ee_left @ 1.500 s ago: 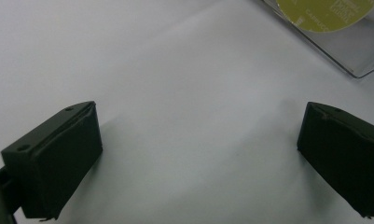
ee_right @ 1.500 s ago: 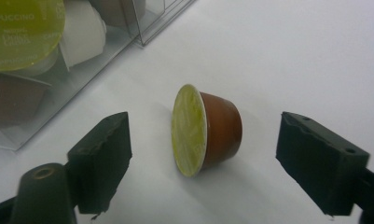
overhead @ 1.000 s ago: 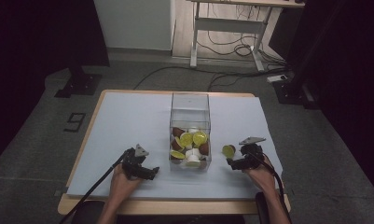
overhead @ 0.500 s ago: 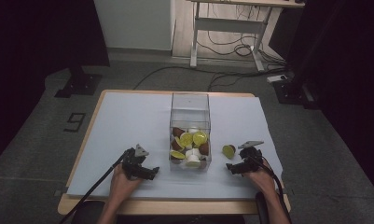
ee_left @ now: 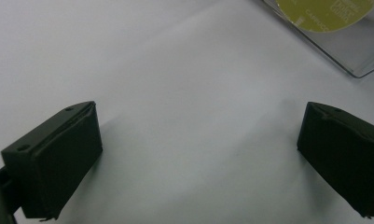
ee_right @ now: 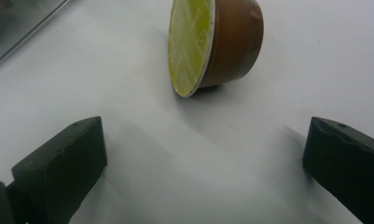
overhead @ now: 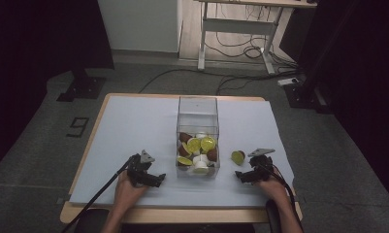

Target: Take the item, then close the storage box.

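White table: capsule beyond fingers.

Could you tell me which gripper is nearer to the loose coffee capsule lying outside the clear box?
Right. The right gripper sits just below the capsule, open; the left gripper is across the clear box.

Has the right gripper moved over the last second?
Yes. The right gripper has drawn back from the loose capsule beside the clear box, toward the table's near edge, jaws open.
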Demonstrator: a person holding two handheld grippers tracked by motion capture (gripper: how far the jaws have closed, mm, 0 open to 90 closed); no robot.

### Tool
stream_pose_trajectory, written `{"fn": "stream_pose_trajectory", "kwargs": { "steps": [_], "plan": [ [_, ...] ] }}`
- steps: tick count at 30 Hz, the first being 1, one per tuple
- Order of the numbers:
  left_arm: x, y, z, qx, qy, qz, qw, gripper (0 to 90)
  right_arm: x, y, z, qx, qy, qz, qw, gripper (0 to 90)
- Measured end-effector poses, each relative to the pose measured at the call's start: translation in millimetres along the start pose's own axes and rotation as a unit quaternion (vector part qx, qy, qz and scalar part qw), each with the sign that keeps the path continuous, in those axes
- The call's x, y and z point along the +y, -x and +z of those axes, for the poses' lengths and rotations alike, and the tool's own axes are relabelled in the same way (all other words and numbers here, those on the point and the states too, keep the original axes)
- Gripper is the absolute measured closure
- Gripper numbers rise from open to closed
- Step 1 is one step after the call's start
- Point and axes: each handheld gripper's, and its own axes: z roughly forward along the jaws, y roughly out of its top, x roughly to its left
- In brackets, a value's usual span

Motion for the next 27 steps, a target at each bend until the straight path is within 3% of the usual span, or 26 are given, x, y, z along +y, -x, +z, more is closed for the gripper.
{"fn": "stream_pose_trajectory", "kwargs": {
  "steps": [20,27],
  "plan": [
    [0.0,0.1,-0.6,0.000,0.001,0.002,1.0000,0.1,3.8,-1.1,-2.2,0.002,-0.016,-0.006,0.9998,0.8],
    [-0.1,2.5,-4.0,-0.006,0.002,0.008,0.9999,5.3,6.2,-3.6,-7.1,0.002,-0.008,-0.010,0.9999,0.9]
  ]
}}
